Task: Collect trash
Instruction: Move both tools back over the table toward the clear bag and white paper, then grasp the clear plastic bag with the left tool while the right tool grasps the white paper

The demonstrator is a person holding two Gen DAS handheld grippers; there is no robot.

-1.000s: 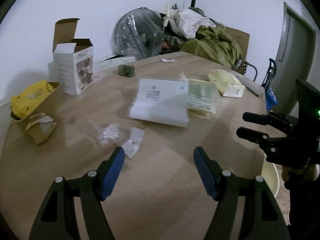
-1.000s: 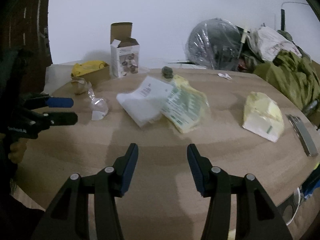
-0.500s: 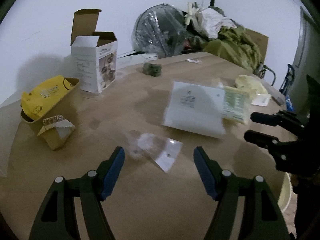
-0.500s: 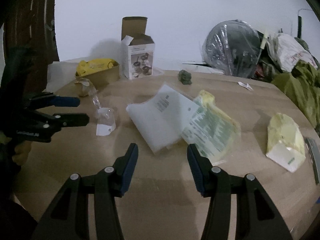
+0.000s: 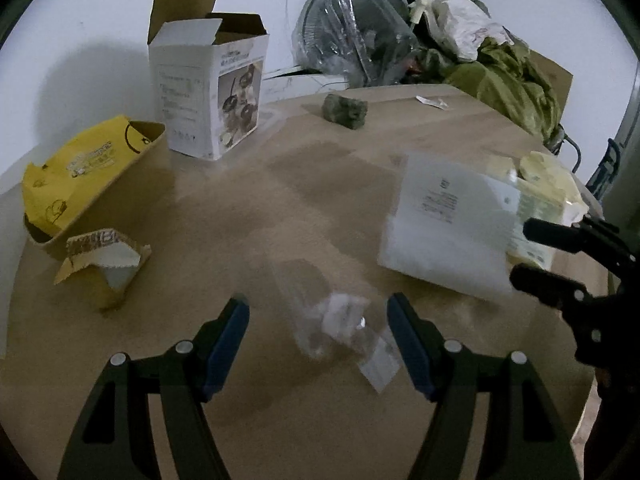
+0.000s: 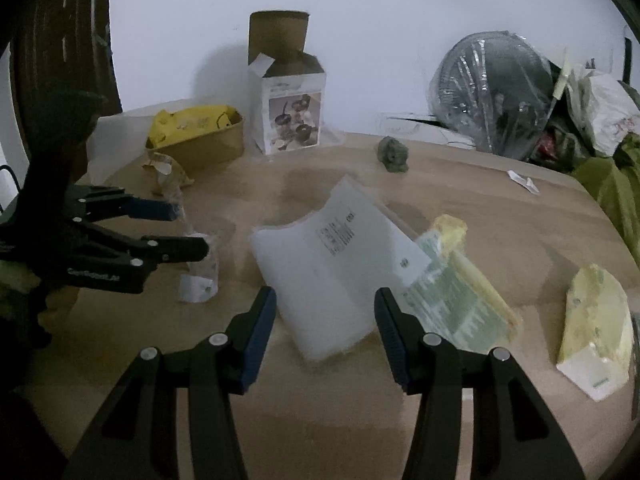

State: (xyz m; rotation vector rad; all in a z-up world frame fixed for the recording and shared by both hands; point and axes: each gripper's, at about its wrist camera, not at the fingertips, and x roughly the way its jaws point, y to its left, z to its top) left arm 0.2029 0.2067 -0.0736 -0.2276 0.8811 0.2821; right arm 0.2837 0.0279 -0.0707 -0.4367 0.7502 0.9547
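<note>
Two grippers are being held over the worktop (image 5: 320,208), both with jaws apart and nothing clamped. The left gripper (image 5: 318,332) is being positioned around a clear plastic wrapper (image 5: 336,324), which is lying flat on the worktop between its fingers but is not being pressed. The right gripper (image 6: 325,320) is being aimed at a white padded mailer (image 6: 336,268) that is overlapping a green-printed packet (image 6: 460,300).

A failed pickup is judged likely: the wrapper is thin and flat, so the fingers may be closed on air or the film may be pushed aside. The mailer may be dragged with the packet riding along.

Compared with the earlier frames, both grippers are being brought nearer their targets; the wrapper, formerly ahead of the left fingers, is now being framed between them. Jaw openings are being kept unchanged.
</note>
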